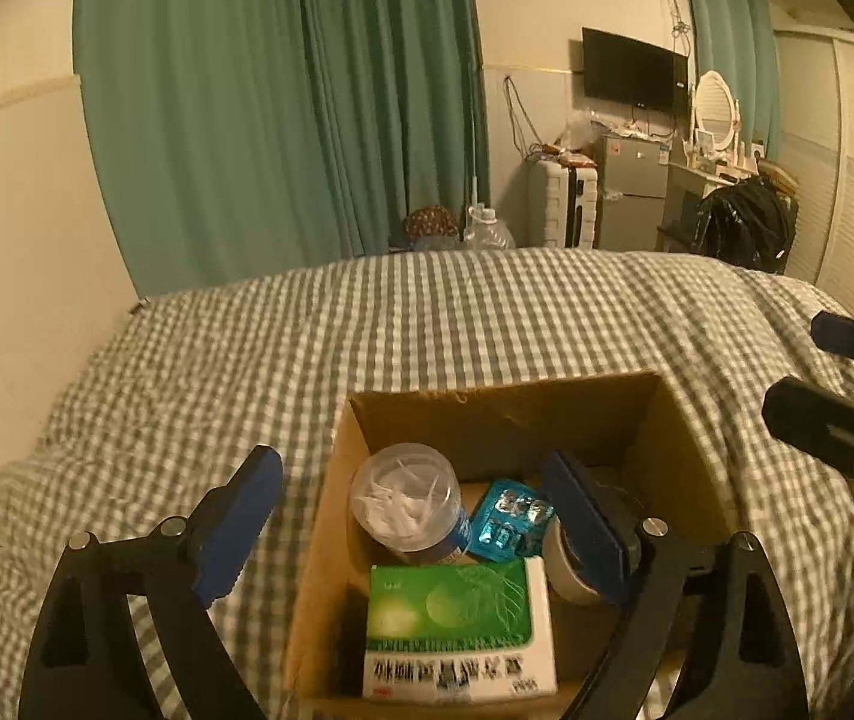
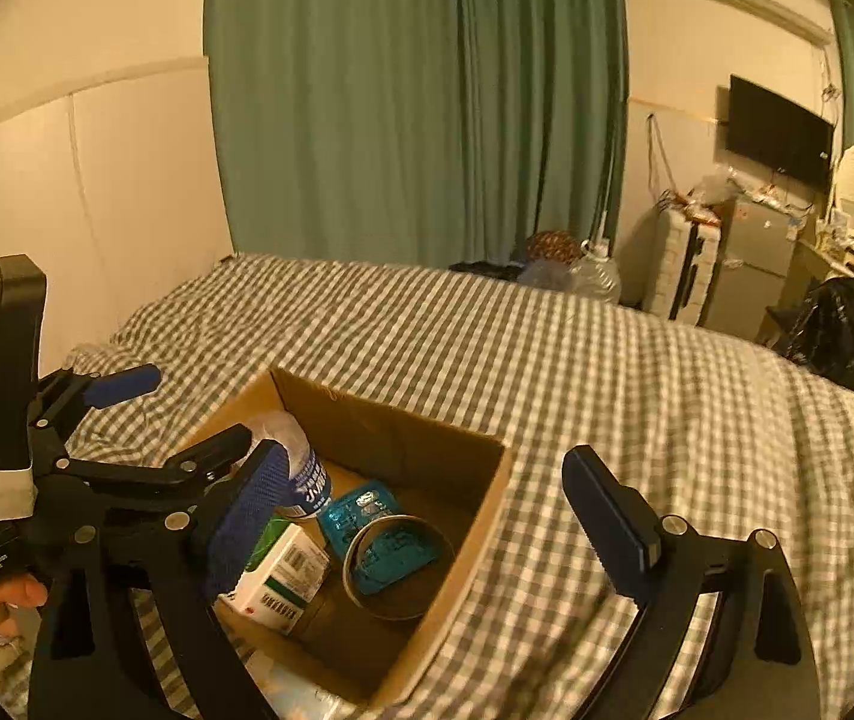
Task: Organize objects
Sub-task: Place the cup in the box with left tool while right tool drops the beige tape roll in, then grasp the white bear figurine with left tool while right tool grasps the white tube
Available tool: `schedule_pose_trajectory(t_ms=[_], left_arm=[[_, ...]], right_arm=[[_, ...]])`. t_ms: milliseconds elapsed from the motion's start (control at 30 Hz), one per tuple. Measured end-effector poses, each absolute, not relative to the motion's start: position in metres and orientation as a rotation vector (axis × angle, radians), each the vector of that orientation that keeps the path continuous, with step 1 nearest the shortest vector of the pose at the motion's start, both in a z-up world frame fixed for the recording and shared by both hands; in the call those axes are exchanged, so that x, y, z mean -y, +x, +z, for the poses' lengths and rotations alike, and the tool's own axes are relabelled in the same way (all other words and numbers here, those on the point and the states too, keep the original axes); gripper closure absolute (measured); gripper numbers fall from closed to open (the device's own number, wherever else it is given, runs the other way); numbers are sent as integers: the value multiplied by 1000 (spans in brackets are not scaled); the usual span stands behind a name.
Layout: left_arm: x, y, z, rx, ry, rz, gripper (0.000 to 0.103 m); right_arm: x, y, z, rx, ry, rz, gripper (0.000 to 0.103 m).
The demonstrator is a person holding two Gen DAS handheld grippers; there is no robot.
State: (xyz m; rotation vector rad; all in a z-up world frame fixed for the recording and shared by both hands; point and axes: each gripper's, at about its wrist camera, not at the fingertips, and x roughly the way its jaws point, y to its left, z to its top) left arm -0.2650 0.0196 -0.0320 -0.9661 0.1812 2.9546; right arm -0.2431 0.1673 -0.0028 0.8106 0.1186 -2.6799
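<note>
Gaping empty, left tool [image 1: 412,531] and right tool [image 2: 424,525] over cardboard box [image 1: 505,408], tape roll [image 1: 571,564] half hidden behind a finger

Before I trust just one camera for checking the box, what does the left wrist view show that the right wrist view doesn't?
Only the left wrist view shows the green medicine box's leafy top face and the clear jar's contents from above. Only the right wrist view shows the tape roll as a full ring, the barcode, and a hand holding the left tongs. Both show the cardboard box, teal packet and checked bedspread.
</note>
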Motion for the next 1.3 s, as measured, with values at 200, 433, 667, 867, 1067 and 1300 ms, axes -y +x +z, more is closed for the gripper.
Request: schedule_pose_trajectory(t_ms=[200,433,667,867,1067,1300], left_arm=[[-23,-215,5,-201,-880,2989,7],[-18,-158,24,-169,-868,3002,7],[-4,-108,10,-133,-948,3035,7],[9,-71,-20,-92,-974,3056,7],[10,-49,-66,-74,-1058,3022,7],[9,-40,-132,-45,-1258,2915,9]], right_arm=[[-175,-186,38,-165,743,-2720,10],[-183,-122,61,-211,698,-2745,10],[-177,-68,53,-213,721,-2739,10],[-166,-37,23,-222,778,-2746,10],[-156,-19,-20,-210,866,-2754,10],[-146,-14,-74,-202,1022,-2720,10]])
